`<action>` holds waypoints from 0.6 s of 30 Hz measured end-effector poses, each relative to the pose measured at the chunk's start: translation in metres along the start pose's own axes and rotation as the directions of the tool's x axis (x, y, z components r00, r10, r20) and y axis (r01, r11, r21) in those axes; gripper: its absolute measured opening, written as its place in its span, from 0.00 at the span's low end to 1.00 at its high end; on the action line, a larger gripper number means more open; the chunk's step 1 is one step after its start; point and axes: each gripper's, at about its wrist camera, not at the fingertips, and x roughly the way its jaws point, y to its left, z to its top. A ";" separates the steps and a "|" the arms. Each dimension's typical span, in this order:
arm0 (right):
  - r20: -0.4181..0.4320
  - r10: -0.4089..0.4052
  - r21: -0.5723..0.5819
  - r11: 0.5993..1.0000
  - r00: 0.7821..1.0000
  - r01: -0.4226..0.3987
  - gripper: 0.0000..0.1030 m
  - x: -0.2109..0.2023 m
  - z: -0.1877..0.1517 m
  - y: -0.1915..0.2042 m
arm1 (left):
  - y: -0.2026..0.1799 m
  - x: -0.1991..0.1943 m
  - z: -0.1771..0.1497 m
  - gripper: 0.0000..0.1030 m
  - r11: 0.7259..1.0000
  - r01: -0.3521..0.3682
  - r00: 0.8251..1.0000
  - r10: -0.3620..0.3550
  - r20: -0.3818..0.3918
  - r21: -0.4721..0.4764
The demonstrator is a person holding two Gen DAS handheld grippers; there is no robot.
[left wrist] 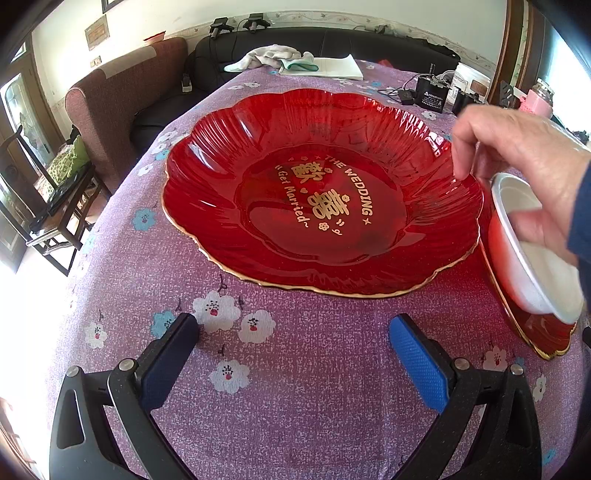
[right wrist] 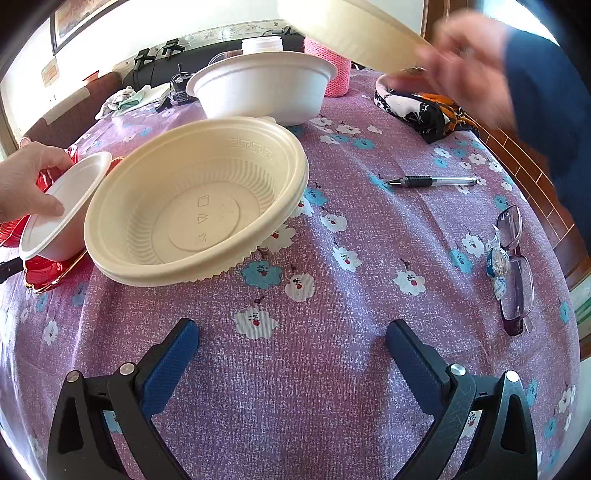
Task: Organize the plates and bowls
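While both claws rest low over the surface (right wrist: 332, 369), each stands spread with nothing between its blue pads: the left claw (left wrist: 293, 354) points at the large red plate (left wrist: 321, 199), the right claw (right wrist: 291, 362) at the cream bowl (right wrist: 195, 210). The red plate lies flat on the flowered cloth just beyond the left claw. At its right edge, a bare hand (left wrist: 517, 162) holds a small white bowl (left wrist: 532, 243) tilted over a second red plate (left wrist: 543, 332). The cream bowl sits tilted beside that small bowl. Farther back stands a white foam bowl (right wrist: 262, 86). A second, blurred hand (right wrist: 465, 48) holds another cream bowl (right wrist: 351, 29) in the air. A pen (right wrist: 432, 181) and glasses (right wrist: 515, 269) lie to the right.
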 end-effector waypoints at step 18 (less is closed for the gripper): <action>0.000 0.000 0.000 1.000 1.000 0.000 0.99 -0.002 0.002 0.003 | 0.000 0.000 0.000 1.00 1.000 0.001 1.000 -0.001 0.000 0.001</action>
